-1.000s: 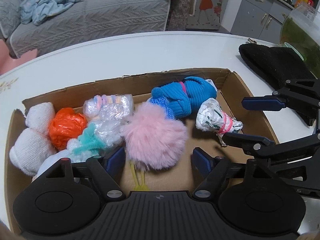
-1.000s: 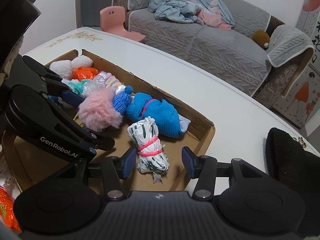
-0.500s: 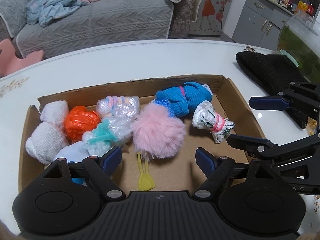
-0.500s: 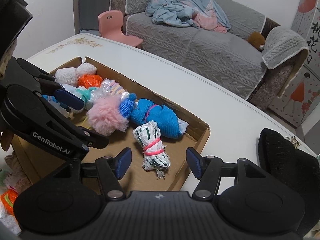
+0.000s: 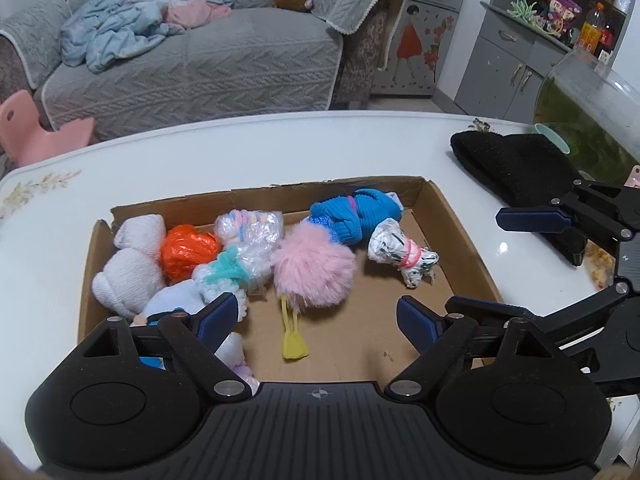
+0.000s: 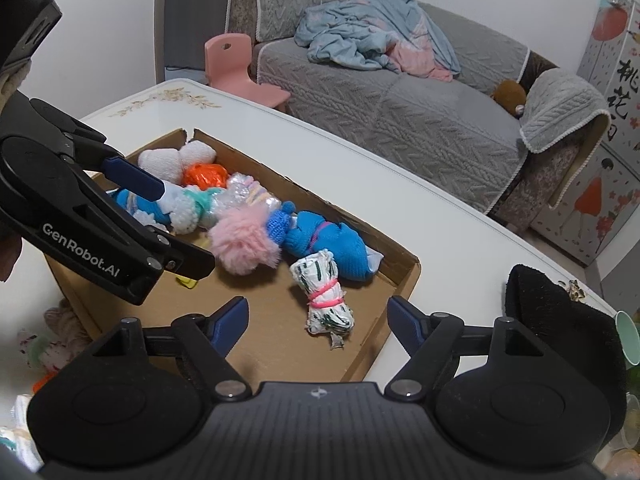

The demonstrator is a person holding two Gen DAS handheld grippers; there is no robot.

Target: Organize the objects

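A shallow cardboard box point(image 5: 456, 220) point(image 6: 404, 276) on the white table holds rolled socks and soft items: a pink fluffy ball point(image 5: 314, 264) point(image 6: 244, 240), a blue knit bundle point(image 5: 356, 214) point(image 6: 328, 242), a white-green roll tied with a pink band point(image 5: 400, 252) point(image 6: 326, 300), an orange bundle point(image 5: 190, 248), white socks point(image 5: 128, 268) and plastic-wrapped rolls point(image 5: 248, 228). My left gripper point(image 5: 316, 318) is open and empty above the box's near side. My right gripper point(image 6: 318, 320) is open and empty above the box's right end, near the white-green roll.
A black fuzzy item point(image 5: 512, 168) point(image 6: 560, 312) lies on the table right of the box. More loose bundles point(image 6: 52, 336) lie at the table's left in the right wrist view. A glass tank point(image 5: 584, 112) stands at far right. A grey sofa point(image 5: 192, 60) is behind.
Both grippers have pulled back and up from the box, still open. The white-green roll and pink ball stay lying in the box.
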